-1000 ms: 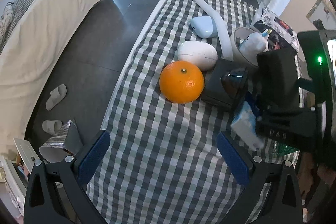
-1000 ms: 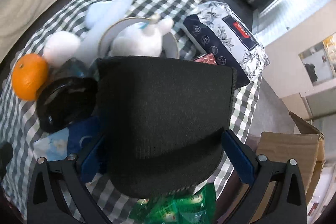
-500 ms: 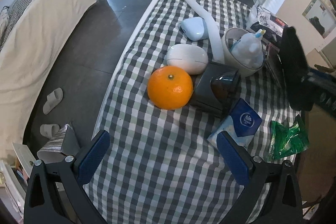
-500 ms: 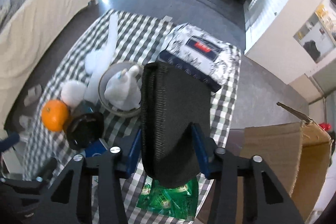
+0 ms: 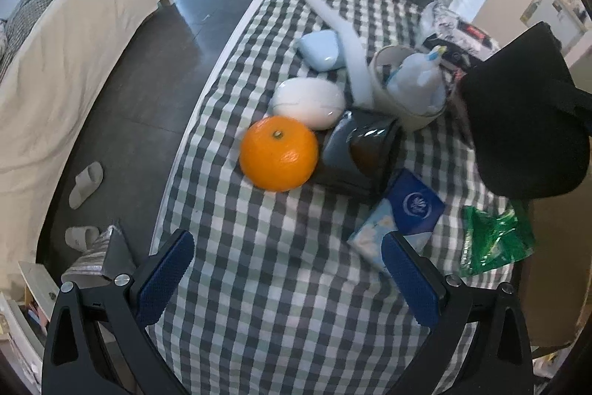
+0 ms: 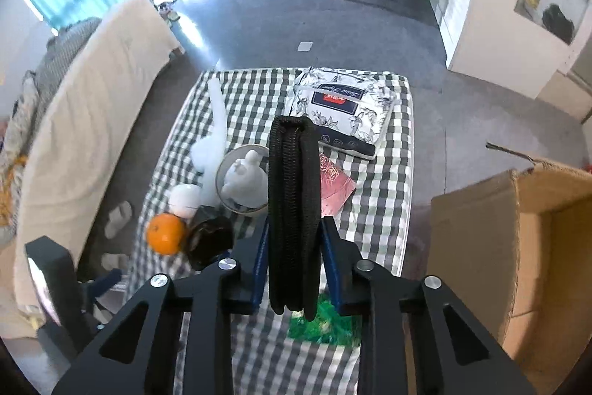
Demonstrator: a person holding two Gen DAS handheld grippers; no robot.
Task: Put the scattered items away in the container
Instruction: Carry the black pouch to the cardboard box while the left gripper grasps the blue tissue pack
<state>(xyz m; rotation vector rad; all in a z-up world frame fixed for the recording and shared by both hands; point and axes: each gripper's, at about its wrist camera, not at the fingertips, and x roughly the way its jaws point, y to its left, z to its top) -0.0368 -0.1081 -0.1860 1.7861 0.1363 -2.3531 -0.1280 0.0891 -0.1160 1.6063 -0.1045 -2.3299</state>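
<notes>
The right gripper (image 6: 292, 265), whose jaws have just been closing, pinches a black zippered pouch (image 6: 294, 210) edge-on, lifted clear of the checked tablecloth (image 6: 373, 206). The left gripper (image 5: 288, 274) hangs spread and empty near the orange (image 5: 278, 158). Best to keep the squeeze firm and carry the pouch over the cardboard box (image 6: 518, 247) at the table's right before letting go. The box's inside is hidden; the white bowl (image 6: 225, 173) holds a white bottle (image 6: 246, 174).
</notes>
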